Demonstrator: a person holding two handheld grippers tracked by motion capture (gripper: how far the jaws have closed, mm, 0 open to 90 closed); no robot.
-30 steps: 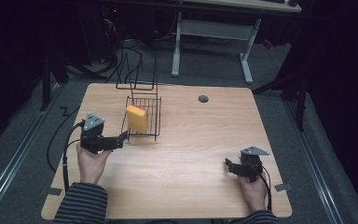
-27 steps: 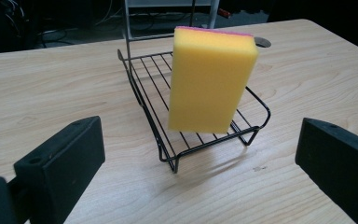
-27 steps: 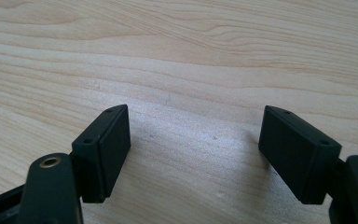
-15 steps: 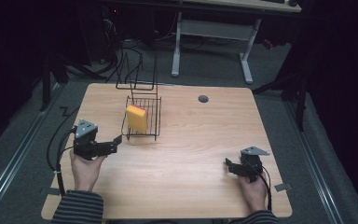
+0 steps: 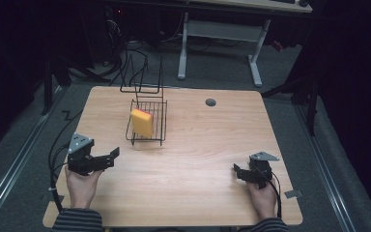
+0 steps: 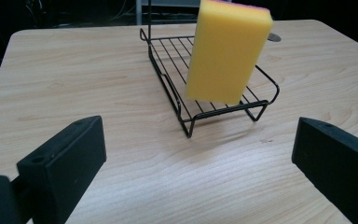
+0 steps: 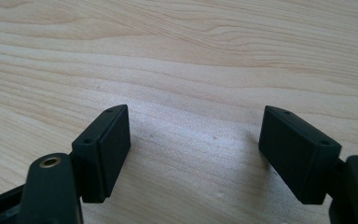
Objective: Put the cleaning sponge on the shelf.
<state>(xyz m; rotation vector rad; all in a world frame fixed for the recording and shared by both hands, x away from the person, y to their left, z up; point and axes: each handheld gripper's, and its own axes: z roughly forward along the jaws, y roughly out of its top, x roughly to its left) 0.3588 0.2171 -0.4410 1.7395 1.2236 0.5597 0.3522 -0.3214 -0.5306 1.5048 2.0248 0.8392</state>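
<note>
Hand-held grippers, two, left (image 5: 110,158) and right (image 5: 238,171), both spread, empty; one sponge (image 5: 142,123) upright in one wire rack (image 5: 159,130).

- A light wooden table (image 5: 198,159) with rounded corners carries everything.
- A black wire rack (image 5: 160,126) stands on it near the far edge, left of the middle.
- A small round grey disc (image 5: 210,102) sits near the far edge, right of the rack.

sponge (image 6: 228,49) top cut off by upper edge
</note>
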